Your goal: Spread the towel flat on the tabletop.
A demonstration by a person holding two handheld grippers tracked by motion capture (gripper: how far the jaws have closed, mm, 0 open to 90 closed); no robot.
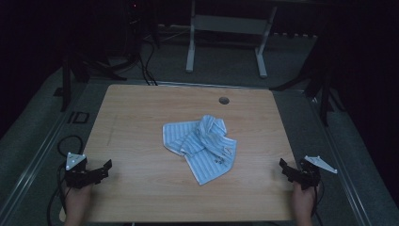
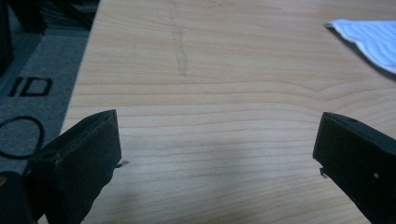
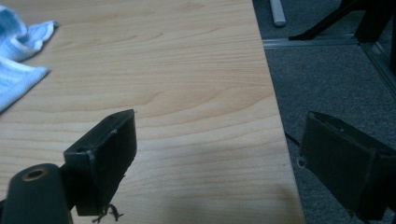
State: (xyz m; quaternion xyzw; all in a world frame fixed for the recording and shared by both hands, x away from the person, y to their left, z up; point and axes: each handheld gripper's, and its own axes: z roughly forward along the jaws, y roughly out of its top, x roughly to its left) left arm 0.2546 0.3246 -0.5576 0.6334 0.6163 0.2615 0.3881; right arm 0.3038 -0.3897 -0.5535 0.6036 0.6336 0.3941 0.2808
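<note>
resting at near table corners, left gripper and right gripper gape empty, striped cloth between.

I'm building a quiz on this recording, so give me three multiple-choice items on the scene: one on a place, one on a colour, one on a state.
1. Where does the cloth lie on the table?
A. near the middle
B. at the far left corner
C. hanging off the near edge

2. What colour is the cloth?
A. plain red
B. light blue with white stripes
C. black

3. How do the left gripper and the right gripper stand?
A. both clamped on the cloth
B. one holds the cloth
C. both open, holding nothing

Answers: 1 A, the high view shows it crumpled mid-table. 2 B, stripes show in the high view. 3 C, each gripper view shows jaws apart over bare wood.
</note>
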